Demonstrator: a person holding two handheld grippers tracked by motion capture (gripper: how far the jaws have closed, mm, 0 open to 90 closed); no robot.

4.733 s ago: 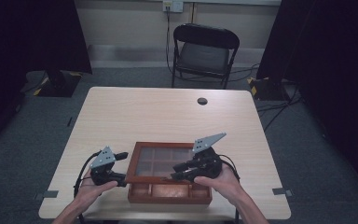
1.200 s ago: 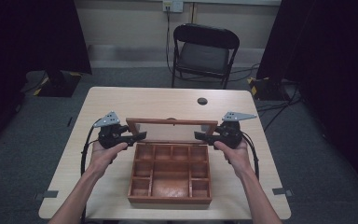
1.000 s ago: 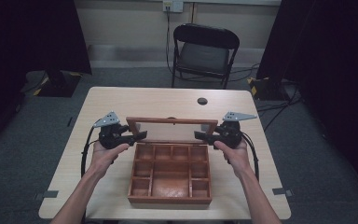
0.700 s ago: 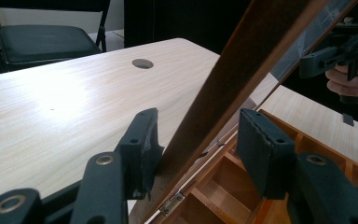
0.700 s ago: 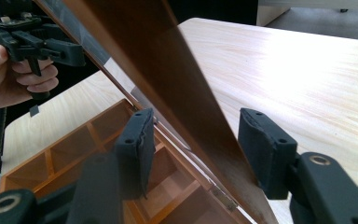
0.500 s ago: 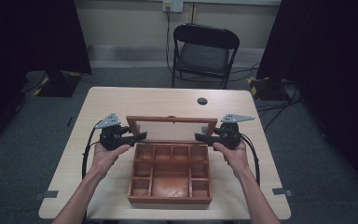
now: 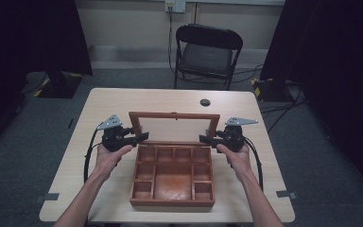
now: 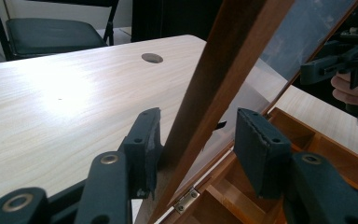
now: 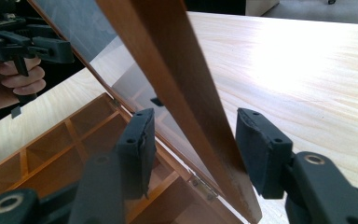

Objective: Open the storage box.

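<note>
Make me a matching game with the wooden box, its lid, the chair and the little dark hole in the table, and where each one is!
Things:
1. brown wooden box with compartments
2. glass-paned wooden lid
3. black folding chair
4. small dark round hole

Places or states:
A. on the floor beyond the table
B. standing raised between the two grippers
C. in the tabletop, behind the lid
D. lying open on the table's near half

Pairs: 1-D, 2-B, 3-A, 4-C
</note>
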